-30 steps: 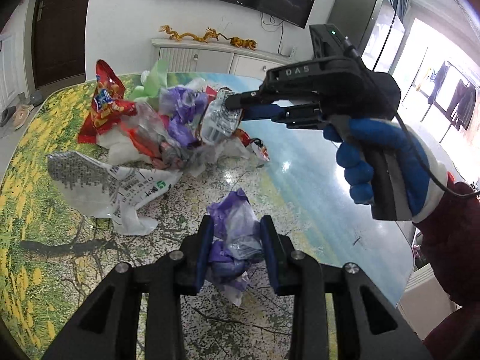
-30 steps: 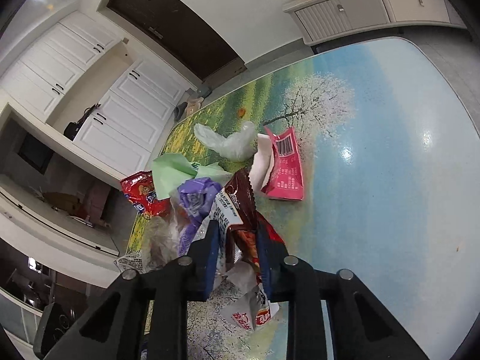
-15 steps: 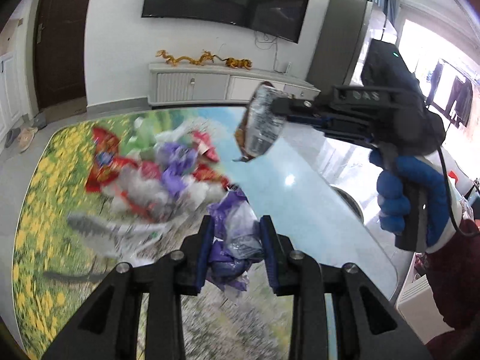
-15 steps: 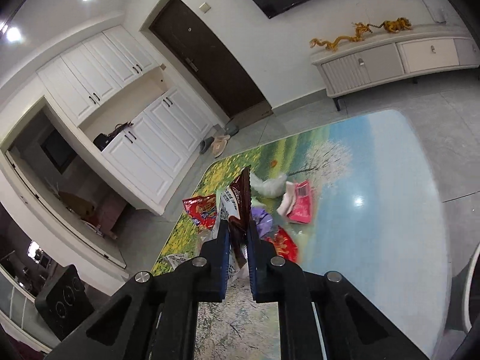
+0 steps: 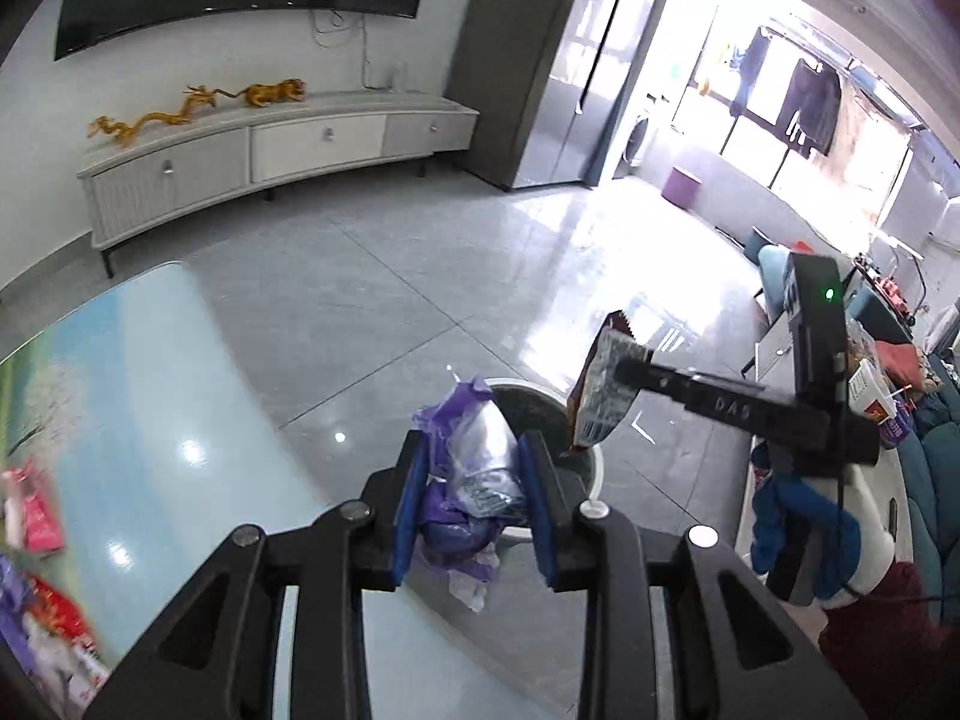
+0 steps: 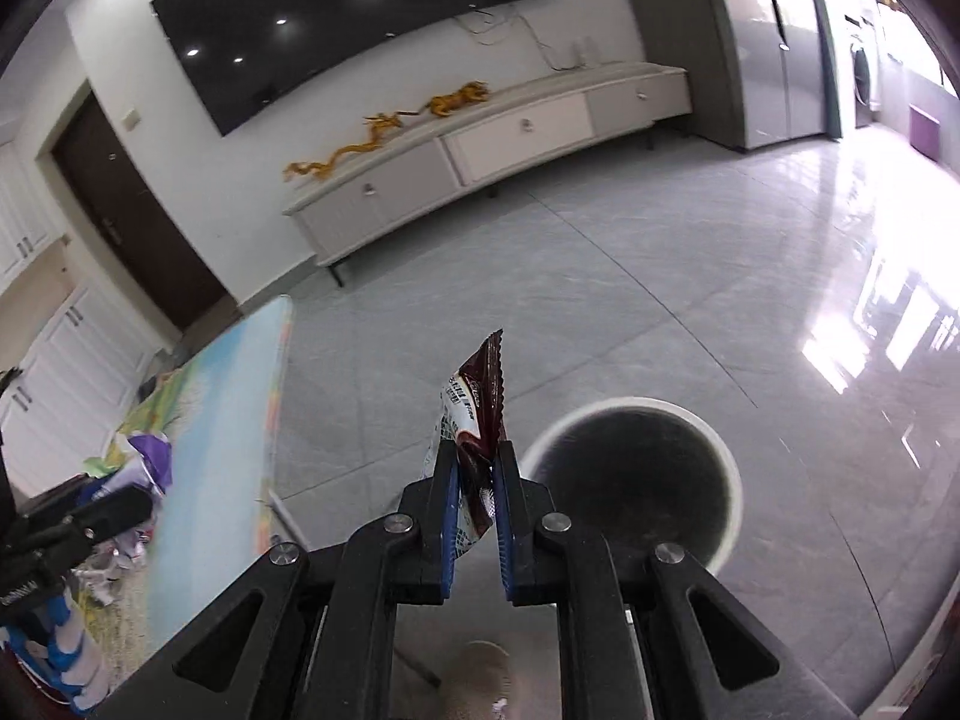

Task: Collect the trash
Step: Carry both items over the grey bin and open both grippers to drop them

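My left gripper (image 5: pixel 474 480) is shut on a crumpled purple and clear plastic bag (image 5: pixel 471 468), held at the table's edge, with the bin behind it. My right gripper (image 6: pixel 477 480) is shut on a brown and white snack wrapper (image 6: pixel 474 414), held in the air just left of the round white trash bin (image 6: pixel 729 480) on the floor. In the left wrist view the right gripper (image 5: pixel 624 372) holds the wrapper (image 5: pixel 600 402) over the bin's rim (image 5: pixel 594 462). The bin's inside looks dark.
The painted table (image 5: pixel 138 396) lies to the left with leftover trash on it: a pink packet (image 5: pixel 36 516) and red and purple wrappers (image 5: pixel 54 618). A white TV cabinet (image 6: pixel 480 150) stands along the far wall. Grey tiled floor (image 6: pixel 660 300) surrounds the bin.
Both grippers swung right, away from the trash pile on the table, carrying their items to the bin on the floor. Both stayed shut on them.
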Action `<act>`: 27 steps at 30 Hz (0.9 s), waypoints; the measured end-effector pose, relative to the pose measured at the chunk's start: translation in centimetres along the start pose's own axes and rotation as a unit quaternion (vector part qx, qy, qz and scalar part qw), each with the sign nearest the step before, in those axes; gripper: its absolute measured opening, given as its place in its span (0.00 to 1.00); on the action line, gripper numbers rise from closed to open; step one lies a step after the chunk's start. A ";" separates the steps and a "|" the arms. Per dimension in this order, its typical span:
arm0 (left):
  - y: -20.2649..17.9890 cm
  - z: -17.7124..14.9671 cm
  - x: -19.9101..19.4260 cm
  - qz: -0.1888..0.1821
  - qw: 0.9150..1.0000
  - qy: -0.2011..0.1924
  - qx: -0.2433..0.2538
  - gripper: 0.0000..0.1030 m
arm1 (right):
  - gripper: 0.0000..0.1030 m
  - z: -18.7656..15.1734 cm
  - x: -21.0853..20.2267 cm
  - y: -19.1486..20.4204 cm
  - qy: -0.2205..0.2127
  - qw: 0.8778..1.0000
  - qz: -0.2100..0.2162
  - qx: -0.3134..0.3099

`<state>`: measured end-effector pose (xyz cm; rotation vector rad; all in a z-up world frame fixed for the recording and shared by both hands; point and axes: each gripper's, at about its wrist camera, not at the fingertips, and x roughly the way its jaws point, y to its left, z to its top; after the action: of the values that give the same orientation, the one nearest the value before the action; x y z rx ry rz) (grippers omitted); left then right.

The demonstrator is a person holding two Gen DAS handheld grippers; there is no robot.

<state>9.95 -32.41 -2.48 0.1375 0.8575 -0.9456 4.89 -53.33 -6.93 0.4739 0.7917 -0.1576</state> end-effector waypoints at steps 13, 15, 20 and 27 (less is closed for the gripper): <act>-2.3 4.6 17.8 -0.023 0.996 0.087 -0.029 0.54 | 0.30 -1.0 8.5 -10.1 0.053 0.995 -0.048 0.066; -1.9 4.6 18.4 -0.027 0.995 0.091 -0.040 0.60 | 0.32 -1.4 9.3 -10.6 0.060 0.994 -0.054 0.074; -1.6 4.3 16.7 -0.032 0.995 0.086 -0.049 0.60 | 0.32 -1.6 9.4 -10.9 0.067 0.993 -0.062 0.078; -1.5 4.3 8.5 0.007 0.999 0.015 -0.033 0.60 | 0.34 -0.2 4.7 -6.5 0.034 0.998 -0.047 0.037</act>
<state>13.84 -40.85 -5.18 0.1009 0.9146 -0.9021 6.06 -58.81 -12.71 0.5140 0.8775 -0.2595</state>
